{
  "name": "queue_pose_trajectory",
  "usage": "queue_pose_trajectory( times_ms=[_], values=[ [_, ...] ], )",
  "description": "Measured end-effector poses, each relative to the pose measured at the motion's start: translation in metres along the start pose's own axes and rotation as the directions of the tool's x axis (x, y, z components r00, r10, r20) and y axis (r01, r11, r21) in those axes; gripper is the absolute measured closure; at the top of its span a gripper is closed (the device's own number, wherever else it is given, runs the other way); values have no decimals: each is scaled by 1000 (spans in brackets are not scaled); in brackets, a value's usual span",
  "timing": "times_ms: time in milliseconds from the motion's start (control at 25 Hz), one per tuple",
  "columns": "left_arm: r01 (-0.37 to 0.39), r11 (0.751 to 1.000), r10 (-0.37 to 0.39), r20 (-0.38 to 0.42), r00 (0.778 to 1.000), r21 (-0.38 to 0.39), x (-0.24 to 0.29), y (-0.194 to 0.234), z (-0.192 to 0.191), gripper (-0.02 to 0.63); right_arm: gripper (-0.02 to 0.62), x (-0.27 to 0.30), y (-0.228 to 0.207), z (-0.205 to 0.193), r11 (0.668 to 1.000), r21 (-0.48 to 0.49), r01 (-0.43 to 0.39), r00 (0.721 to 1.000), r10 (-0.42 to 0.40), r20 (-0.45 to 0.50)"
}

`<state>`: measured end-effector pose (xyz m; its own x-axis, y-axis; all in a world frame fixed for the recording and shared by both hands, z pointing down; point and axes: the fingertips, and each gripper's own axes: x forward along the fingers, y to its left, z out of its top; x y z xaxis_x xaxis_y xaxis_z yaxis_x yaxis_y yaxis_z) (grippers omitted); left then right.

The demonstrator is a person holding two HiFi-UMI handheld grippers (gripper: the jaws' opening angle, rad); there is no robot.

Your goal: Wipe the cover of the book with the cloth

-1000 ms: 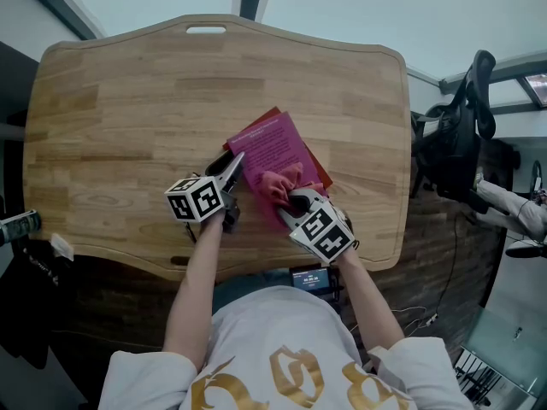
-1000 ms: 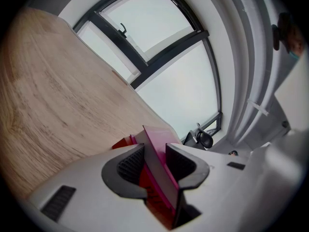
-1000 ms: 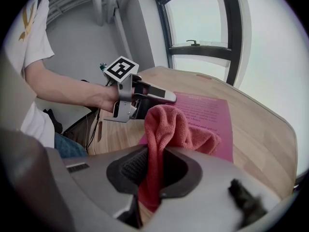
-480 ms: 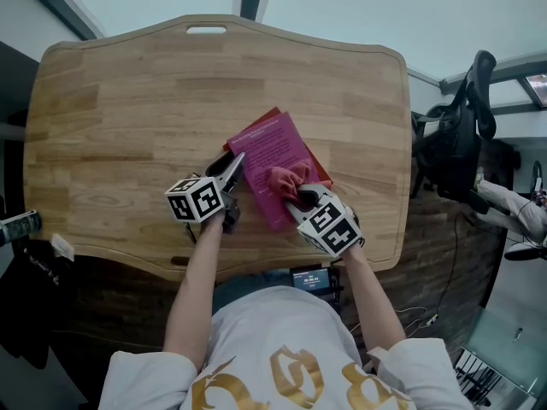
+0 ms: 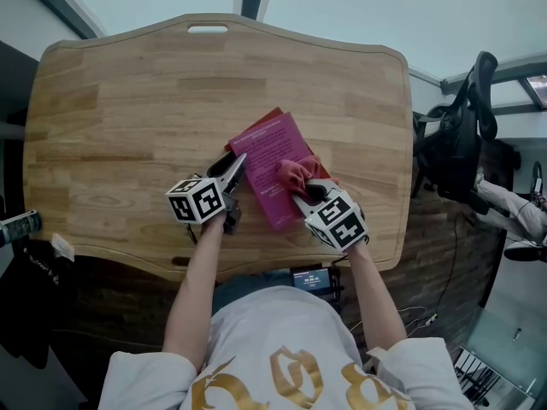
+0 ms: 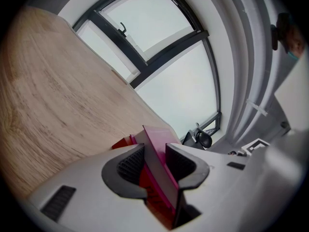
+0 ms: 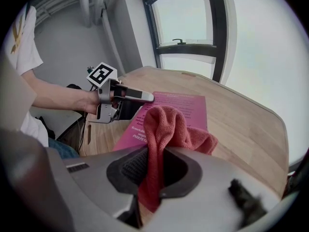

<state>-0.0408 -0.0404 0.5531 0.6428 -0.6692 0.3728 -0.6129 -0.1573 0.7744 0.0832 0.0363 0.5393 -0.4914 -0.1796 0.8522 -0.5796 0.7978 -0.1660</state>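
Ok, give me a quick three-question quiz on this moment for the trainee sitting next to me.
1. True or false: the left gripper is clamped on an edge of the book.
2. What sits between the jaws of the right gripper?
A. a sponge
B. the red cloth
C. nothing
3. Fill in: in the head view, the cloth rests toward the book's ___ edge (left or right).

Key: 1 true; 2 B; 3 right.
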Motion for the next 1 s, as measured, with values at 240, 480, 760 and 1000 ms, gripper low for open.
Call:
queue_pose_trajectory(
  times_ms=[240,480,760,1000],
  values=[
    [4,1000,-4,-2,1000,0,0,0,0,462,528,1,-8,4,1000,4,16,1000,-16,-4],
    [9,1000,-9,-4,1000,-3,0,0,0,463,528,4,-16,12,1000,-1,23,1000,-23,-3],
    [11,1000,-11,-4,1000,-2,0,0,0,463,528,10,-21,22,999,-12,36,999,-36,2],
    [16,1000,-16,-4,1000,-1,0,-1,0,463,528,12,-24,28,999,-10,48,999,-48,14]
  ],
)
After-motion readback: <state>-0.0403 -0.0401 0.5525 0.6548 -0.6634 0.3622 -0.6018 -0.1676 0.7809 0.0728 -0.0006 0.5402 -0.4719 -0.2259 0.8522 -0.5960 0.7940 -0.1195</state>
